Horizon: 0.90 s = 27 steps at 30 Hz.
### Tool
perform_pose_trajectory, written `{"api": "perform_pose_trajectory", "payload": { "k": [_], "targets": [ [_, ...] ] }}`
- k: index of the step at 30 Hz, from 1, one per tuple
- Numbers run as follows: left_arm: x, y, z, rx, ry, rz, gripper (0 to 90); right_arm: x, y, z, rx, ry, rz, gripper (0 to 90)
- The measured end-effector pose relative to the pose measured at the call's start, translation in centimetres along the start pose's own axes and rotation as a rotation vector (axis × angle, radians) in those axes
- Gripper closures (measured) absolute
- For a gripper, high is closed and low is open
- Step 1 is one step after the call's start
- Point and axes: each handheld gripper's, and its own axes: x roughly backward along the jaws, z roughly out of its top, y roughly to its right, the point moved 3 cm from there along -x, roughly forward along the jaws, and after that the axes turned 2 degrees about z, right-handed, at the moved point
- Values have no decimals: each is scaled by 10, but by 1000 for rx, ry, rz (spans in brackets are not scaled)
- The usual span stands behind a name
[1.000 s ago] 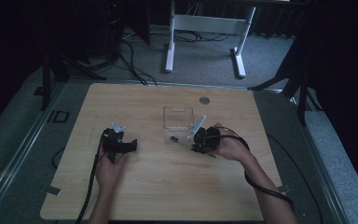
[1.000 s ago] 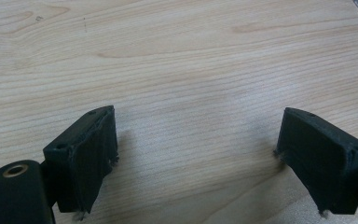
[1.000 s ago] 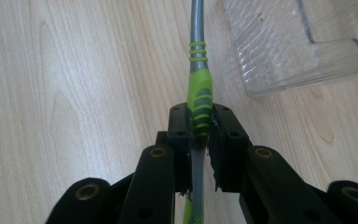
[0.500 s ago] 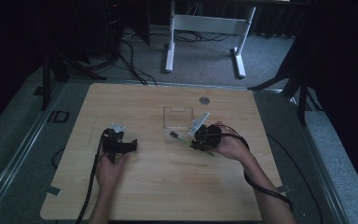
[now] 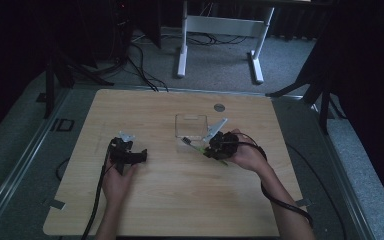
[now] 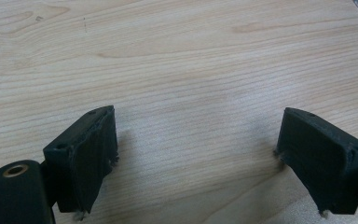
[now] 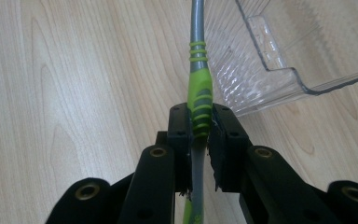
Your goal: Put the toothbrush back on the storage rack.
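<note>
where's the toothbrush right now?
The toothbrush is clamped in the right gripper, right of table centre in the high view. Its head end points toward the front-left corner of the clear box.

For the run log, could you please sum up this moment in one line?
right gripper: shut on toothbrush | toothbrush: beside clear box | left gripper: jaws open, nothing between | table: wood
</note>
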Motion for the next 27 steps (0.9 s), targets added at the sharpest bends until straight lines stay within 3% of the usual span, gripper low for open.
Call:
{"api": "perform_pose_trajectory", "payload": {
  "k": [27],
  "targets": [
    [0,0,0,0,0,0,127,10,7,8,-51,84,-35,794]
  ]
}}
